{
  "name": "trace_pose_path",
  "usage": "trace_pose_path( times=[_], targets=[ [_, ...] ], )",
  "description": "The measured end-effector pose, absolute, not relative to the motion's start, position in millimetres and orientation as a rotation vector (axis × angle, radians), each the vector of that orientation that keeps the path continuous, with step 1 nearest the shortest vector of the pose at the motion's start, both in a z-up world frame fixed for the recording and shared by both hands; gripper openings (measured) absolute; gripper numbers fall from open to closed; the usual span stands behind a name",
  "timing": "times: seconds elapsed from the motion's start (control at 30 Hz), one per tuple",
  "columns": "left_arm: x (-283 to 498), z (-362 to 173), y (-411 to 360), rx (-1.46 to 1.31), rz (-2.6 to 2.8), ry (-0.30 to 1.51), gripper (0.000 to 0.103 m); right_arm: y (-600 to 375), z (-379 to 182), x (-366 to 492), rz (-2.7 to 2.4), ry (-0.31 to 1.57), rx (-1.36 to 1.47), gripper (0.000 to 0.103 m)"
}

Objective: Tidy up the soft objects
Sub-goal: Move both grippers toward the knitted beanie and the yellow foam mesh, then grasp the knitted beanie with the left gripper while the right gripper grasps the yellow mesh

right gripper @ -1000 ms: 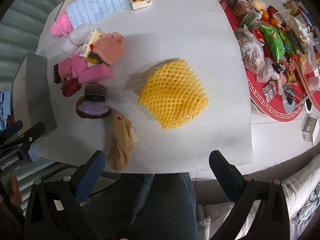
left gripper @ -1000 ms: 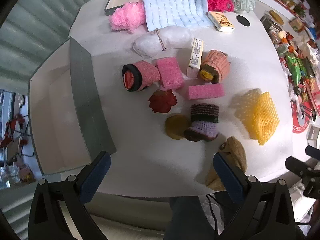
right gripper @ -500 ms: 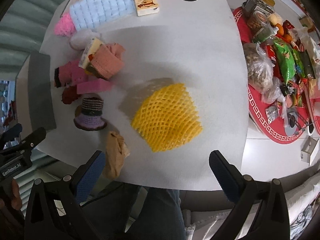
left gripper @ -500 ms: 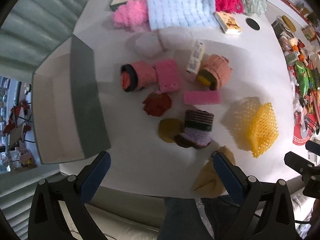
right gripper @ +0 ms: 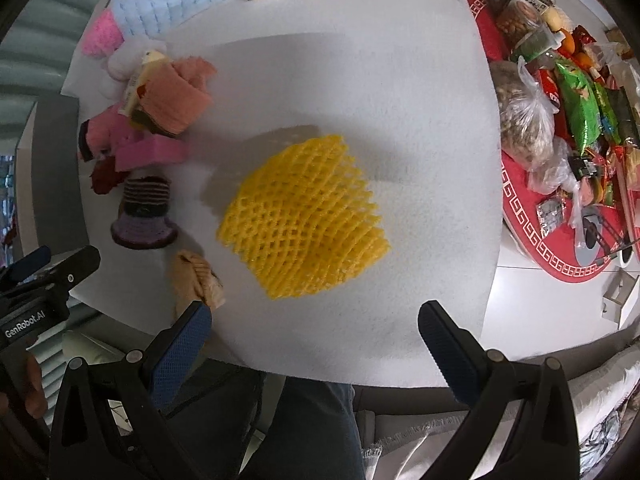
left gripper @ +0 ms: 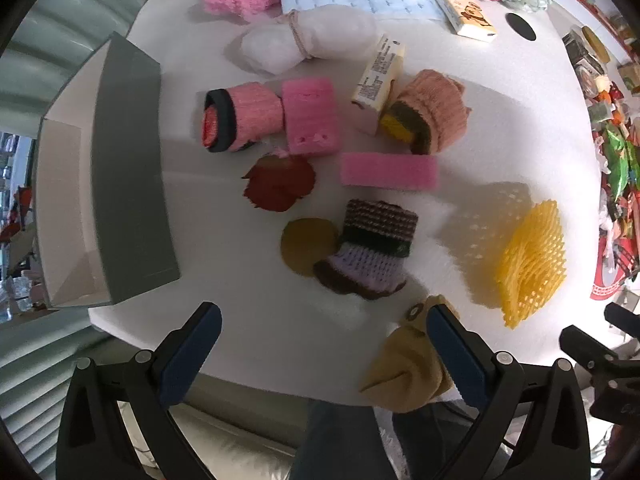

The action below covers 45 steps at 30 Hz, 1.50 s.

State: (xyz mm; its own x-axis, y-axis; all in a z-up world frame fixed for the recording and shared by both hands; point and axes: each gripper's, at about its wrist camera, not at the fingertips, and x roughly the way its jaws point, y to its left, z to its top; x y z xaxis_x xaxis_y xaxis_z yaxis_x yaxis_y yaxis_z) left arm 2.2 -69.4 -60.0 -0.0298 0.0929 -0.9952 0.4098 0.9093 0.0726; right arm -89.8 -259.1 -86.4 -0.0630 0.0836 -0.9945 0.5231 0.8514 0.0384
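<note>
Both of our wrist views have drawn closer to the white table (left gripper: 248,320) than a second ago, while the soft things on it lie as they did. We hold the left gripper (left gripper: 322,344) with its blue-padded jaws wide apart and nothing between them, hovering over the near table edge; the tan knitted sock (left gripper: 404,376) lies just beside its right finger, drooping over that edge. Our right gripper (right gripper: 316,334) is likewise spread and empty, poised short of the yellow foam fruit net (right gripper: 304,220), which sits alone in the middle of the cloth. As we judge it, sorting has hardly begun: the open white-lined grey box (left gripper: 68,208) at the table's left side looks empty where we can see into it. Spread loose are the purple-and-brown striped knitted bootie (left gripper: 372,256), the dark red fabric flower (left gripper: 280,184), the pink foam block (left gripper: 388,170), the pink ribbed foam pad (left gripper: 310,118), the rolled pink sock with a black cuff (left gripper: 240,120), the peach knitted pouch (left gripper: 432,112) and the tied white foam bundle (left gripper: 312,40). Nearly everything remains for us to gather.
</note>
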Motion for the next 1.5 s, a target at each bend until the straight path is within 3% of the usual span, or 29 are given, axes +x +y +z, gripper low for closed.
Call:
trace_pose_path(
  times=[0.5, 1.0, 1.37, 1.5],
  targets=[
    [7.4, -98.6, -78.6, 0.349, -0.238, 1.555, 0.103, -262.1, -114.4, -76.0, -0.344, 1.599, 0.409, 0.103],
    [18.7, -161.1, -99.2, 0.394, -0.2, 1.524, 0.103, -251.9, -177.3, -40.3, -0.307, 1.638, 0.194, 0.103],
    [17.3, -186.7, -127.1, 0.478, -0.207, 1.485, 0.103, -236.5, -181.3, -30.9, -0.292, 1.605, 0.135, 0.103],
    [20.5, -195.4, -141.4, 0.428, -0.169, 1.56, 0.103, -228.0, -183.0, -37.5, -0.276, 1.612, 0.129, 0.103]
  ],
)
